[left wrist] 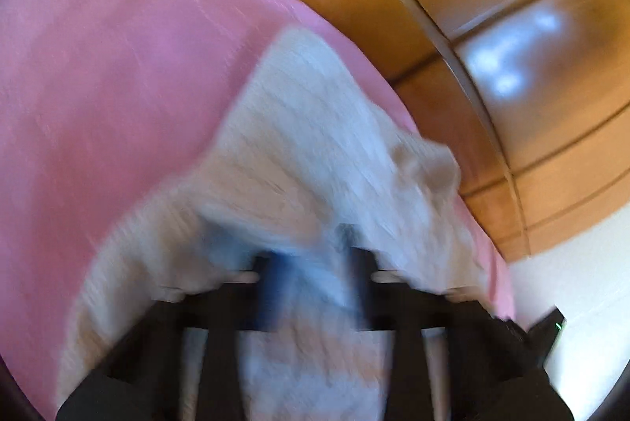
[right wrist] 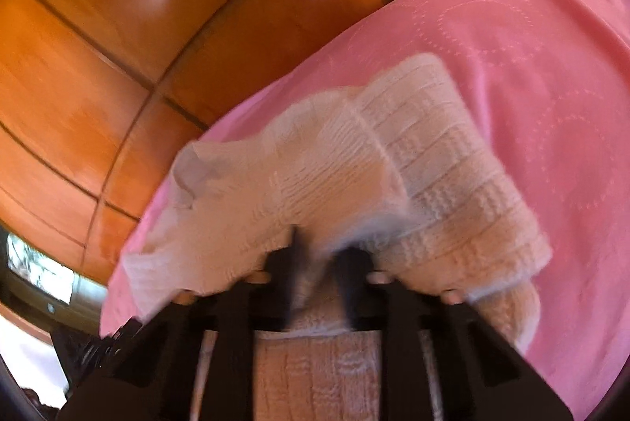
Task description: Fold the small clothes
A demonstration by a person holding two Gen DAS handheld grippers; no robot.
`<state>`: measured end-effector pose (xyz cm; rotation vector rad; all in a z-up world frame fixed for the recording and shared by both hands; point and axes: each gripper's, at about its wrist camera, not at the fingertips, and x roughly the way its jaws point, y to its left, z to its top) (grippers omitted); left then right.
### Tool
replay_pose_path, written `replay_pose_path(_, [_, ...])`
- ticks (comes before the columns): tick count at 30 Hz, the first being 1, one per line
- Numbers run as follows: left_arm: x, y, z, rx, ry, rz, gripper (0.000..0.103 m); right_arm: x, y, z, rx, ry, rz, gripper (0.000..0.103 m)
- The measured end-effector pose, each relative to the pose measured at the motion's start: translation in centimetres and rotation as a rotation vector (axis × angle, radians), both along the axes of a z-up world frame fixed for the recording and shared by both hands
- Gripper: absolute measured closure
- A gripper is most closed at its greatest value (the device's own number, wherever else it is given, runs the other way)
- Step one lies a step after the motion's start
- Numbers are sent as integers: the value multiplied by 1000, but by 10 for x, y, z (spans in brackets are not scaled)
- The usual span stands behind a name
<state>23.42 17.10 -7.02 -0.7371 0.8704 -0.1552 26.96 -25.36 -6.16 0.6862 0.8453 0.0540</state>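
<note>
A small cream knitted sweater (left wrist: 299,161) lies partly on a pink cloth (left wrist: 110,74). My left gripper (left wrist: 317,283) is shut on a bunch of its knit, which fills the gap between the black fingers. In the right wrist view the same sweater (right wrist: 413,161) shows its ribbed body and a sleeve folded over. My right gripper (right wrist: 319,275) is shut on its near edge, with fabric pinched between the fingers. Both views are blurred by motion. The parts of the sweater under the grippers are hidden.
The pink cloth (right wrist: 531,47) covers the work surface. A polished wooden panelled surface (left wrist: 512,39) runs along the cloth's edge, also in the right wrist view (right wrist: 118,47). A dark object with a green light (left wrist: 551,326) sits at the lower right.
</note>
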Motion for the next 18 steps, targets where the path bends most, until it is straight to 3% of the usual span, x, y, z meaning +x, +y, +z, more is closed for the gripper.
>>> replay_pose_path(3, [-4,16,3,43,-16,71,96,3,14,8,-3,-32,69,96])
replay_pose_path(5, [-3,24,-7,76,34,76,96,2,27,8,-71,-22,113,96])
replay_pose_path(6, [-4,26,-12,44,47,55,93,1,32,5,-130,1,112,96])
replay_pose_path(7, [-6,26,-12,31,54,27,87,-1,30,0,-151,21,97,96])
replay_pose_path(8, [-9,24,-8,44,55,-7,65,-4,23,-5,-123,28,75,97])
replay_pose_path(9, [-14,23,-4,51,43,-27,55,-8,18,-8,-95,27,61,97])
replay_pose_path(11, [-23,21,10,86,4,-48,55,-13,12,-8,-71,28,41,96])
replay_pose_path(14, [-28,21,31,111,-77,-34,55,-23,7,-2,-89,23,44,83])
replay_pose_path(15, [-27,20,39,122,-111,-31,55,-26,7,2,-102,21,39,73])
replay_pose_path(17, [-21,12,49,162,-149,-49,55,-40,5,16,-169,13,-6,61])
replay_pose_path(18, [-17,8,52,185,-157,-55,55,-43,8,23,-212,-4,-27,61])
